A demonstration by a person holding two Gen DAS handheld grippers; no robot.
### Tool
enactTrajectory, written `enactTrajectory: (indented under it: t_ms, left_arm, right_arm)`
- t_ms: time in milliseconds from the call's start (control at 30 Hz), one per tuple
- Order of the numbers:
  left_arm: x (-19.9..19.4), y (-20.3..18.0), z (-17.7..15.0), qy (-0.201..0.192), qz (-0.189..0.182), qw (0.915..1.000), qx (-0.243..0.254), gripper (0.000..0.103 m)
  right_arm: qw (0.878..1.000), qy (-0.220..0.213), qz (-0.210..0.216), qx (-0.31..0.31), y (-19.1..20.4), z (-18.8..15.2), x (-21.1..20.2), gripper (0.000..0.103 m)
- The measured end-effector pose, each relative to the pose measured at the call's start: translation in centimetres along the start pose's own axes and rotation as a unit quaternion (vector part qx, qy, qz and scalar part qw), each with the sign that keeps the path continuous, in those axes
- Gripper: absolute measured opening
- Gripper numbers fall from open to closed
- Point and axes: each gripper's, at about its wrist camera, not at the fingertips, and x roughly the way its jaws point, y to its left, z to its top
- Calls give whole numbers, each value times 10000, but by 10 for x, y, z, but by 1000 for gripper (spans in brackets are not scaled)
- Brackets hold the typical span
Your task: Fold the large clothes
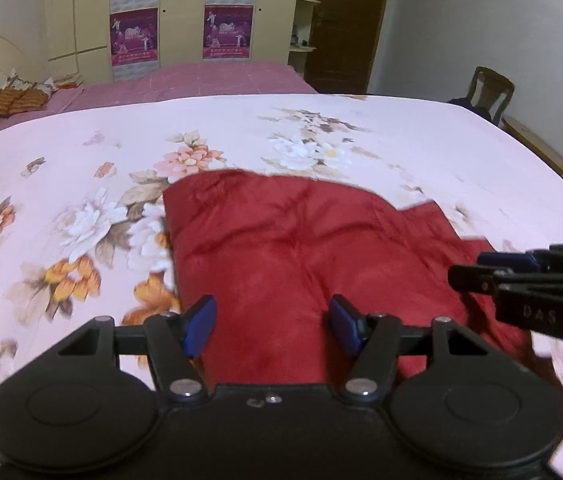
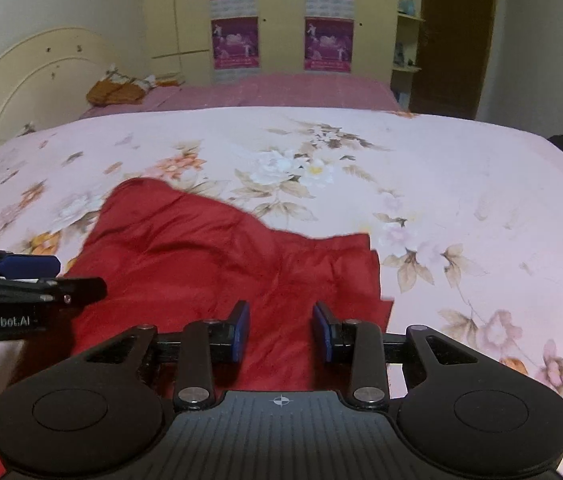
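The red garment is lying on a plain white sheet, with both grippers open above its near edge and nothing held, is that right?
Not quite. The sheet is pale pink with a flower print, as the left wrist view shows. The rest holds: the red garment lies on it, and the left gripper and right gripper are open above its near edge, holding nothing.

Left tongs [image 1: 272, 326] angled downward, blue pads [image 1: 200, 325] wide apart with nothing gripped, right tongs [image 2: 280, 330] alongside, angled downward, pads [image 2: 240, 330] narrower, also parted
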Motion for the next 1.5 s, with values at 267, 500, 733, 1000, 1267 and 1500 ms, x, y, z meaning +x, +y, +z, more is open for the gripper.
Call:
enactTrajectory:
  t_ms: [267, 500, 733, 1000, 1267, 1500]
  left_arm:
    - [-22, -5, -36, 146, 34, 9999, 13, 67]
    - [-6, -4, -46, 267, 77, 9996, 100, 67]
    - [-33, -2, -48, 272, -72, 9995, -146, 72]
    - [-23, -2, -63, 371, -112, 9990, -212, 73]
    - [-26, 10, -51, 479, -155, 9975, -487, 88]
    - [-14, 23, -33, 538, -264, 9941, -906, 92]
  right_arm:
    - [9997, 131, -106, -175, 14, -40, -30, 36]
    - [9983, 239, -360, -393, 26, -61, -12, 36]
    - [9983, 18, -503, -297, 17, -68, -48, 75]
    - [9988, 384, -232, 203, -5, -89, -42, 75]
    - [9986, 341, -69, 387, -16, -76, -58, 75]
    - [9965, 306, 220, 747, -32, -44, -42, 76]
